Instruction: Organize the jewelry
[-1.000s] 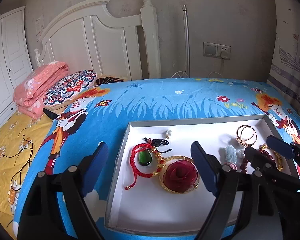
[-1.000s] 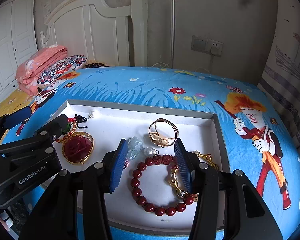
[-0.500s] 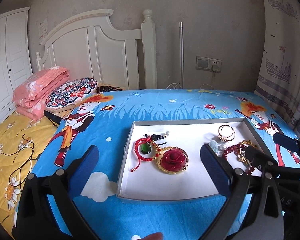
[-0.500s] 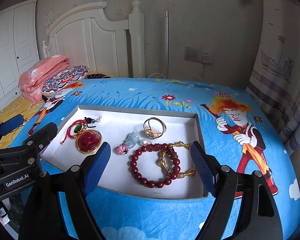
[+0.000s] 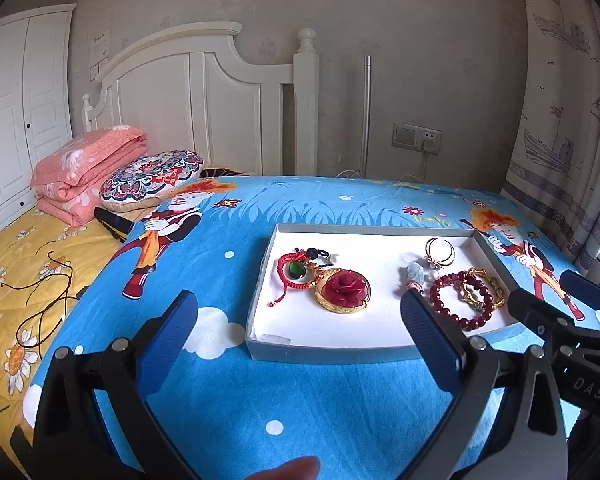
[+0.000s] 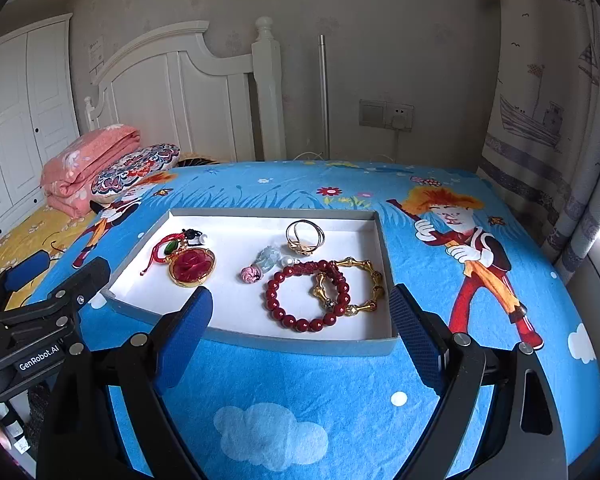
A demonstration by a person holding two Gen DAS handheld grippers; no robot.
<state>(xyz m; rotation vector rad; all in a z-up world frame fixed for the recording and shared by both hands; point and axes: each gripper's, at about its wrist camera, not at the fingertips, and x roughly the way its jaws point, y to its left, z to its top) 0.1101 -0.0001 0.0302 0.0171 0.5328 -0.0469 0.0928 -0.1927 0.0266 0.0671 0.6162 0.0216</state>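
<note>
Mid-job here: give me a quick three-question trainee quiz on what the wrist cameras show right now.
1. True or false: the left tool is gripping a piece of jewelry.
2. Which item overlaps the red bead bracelet in the tray? A) gold bamboo-link bracelet B) red rose pendant C) gold ring
3. Fill in: the green stone hangs on a ____ cord.

Key: 1 false, both it and the right tool are open and empty; 2 A; 3 red.
</note>
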